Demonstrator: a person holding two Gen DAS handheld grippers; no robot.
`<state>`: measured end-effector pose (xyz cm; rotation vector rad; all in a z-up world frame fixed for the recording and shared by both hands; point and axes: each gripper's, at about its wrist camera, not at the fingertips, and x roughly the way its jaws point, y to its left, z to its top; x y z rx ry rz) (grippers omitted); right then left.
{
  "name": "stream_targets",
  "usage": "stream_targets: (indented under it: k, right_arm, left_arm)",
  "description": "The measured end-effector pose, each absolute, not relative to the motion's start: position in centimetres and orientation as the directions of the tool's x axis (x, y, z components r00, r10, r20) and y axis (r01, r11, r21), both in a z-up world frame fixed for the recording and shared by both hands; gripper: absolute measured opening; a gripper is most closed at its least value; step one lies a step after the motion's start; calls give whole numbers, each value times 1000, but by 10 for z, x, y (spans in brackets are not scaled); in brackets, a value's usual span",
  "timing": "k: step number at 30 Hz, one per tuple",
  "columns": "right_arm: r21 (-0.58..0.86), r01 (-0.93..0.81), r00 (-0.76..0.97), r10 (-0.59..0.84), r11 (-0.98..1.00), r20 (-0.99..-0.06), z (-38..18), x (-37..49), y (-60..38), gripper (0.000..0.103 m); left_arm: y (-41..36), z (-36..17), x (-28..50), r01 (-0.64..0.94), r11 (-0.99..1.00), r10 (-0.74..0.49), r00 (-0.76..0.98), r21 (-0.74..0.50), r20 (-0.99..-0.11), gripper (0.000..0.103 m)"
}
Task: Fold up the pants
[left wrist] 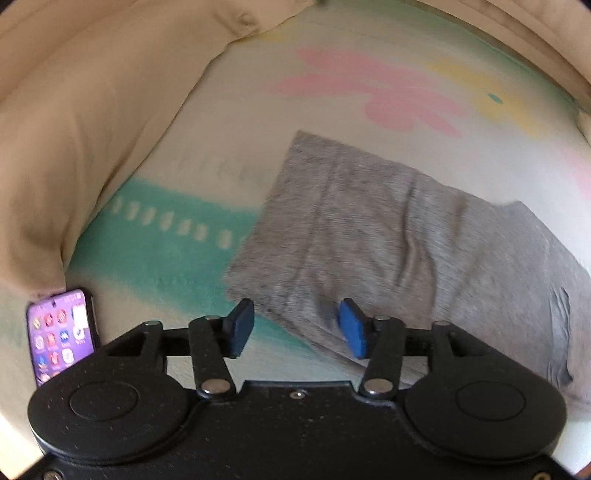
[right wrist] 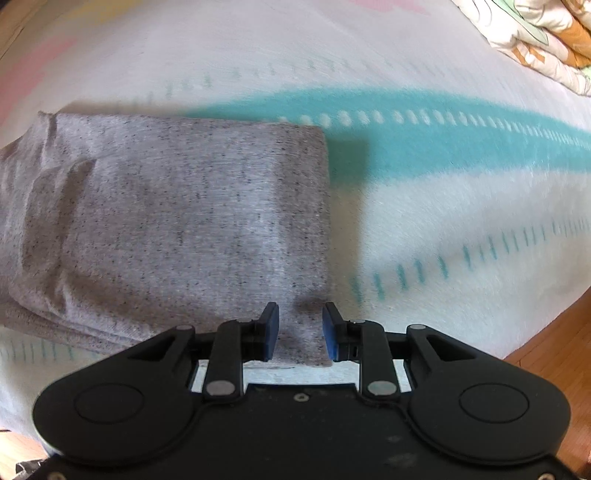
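Both wrist views low, close, sharing pants [left wrist: 388, 240]; left blurry.

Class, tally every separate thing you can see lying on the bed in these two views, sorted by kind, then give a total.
Grey pants, folded: 1
Smartphone, screen lit: 1
Beige pillow: 1
Patterned quilt, bunched at the far corner: 1
Total: 4

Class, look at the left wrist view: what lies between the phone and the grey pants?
Only blanket, its teal band, lies between the phone and the grey pants; left wrist view shows it.
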<state>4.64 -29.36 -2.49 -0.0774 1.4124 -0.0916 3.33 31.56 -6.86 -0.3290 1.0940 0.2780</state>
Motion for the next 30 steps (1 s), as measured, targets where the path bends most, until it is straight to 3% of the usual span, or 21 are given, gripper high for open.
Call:
stream_targets:
  k: [7, 14, 15, 16, 19, 23, 30]
  right_arm:
    - [-126, 13, 162, -127, 992, -979, -21, 43, -285, 27]
    - [-127, 14, 158, -128, 992, -979, -25, 43, -284, 27]
    - [-129, 10, 157, -129, 992, -979, -25, 44, -283, 27]
    - [-129, 6, 158, -129, 992, -979, -25, 44, -283, 27]
    - [-124, 4, 171, -122, 992, -978, -21, 45, -280, 27]
    - [-97, 14, 193, -98, 995, -976, -14, 47, -279, 27]
    - [-68, 31, 206, -73, 997, -976, -10, 47, -283, 27]
  left_arm:
    - [338, -96, 41, -460, 854, -18, 443, -244, -896, 73]
    - [342, -105, 49, -470, 831, -24, 504, -298, -863, 78]
    - [341, -105, 49, -475, 826, -16, 517, -302, -856, 69]
    - [339, -103, 50, -469, 826, -13, 537, -312, -843, 54]
    - [325, -88, 49, -432, 862, 33, 571, -266, -820, 31]
    - [299, -49, 43, -341, 917, 62, 634, -207, -771, 28]
    - [203, 27, 36, -40, 981, -92, 766, -190, -636, 20]
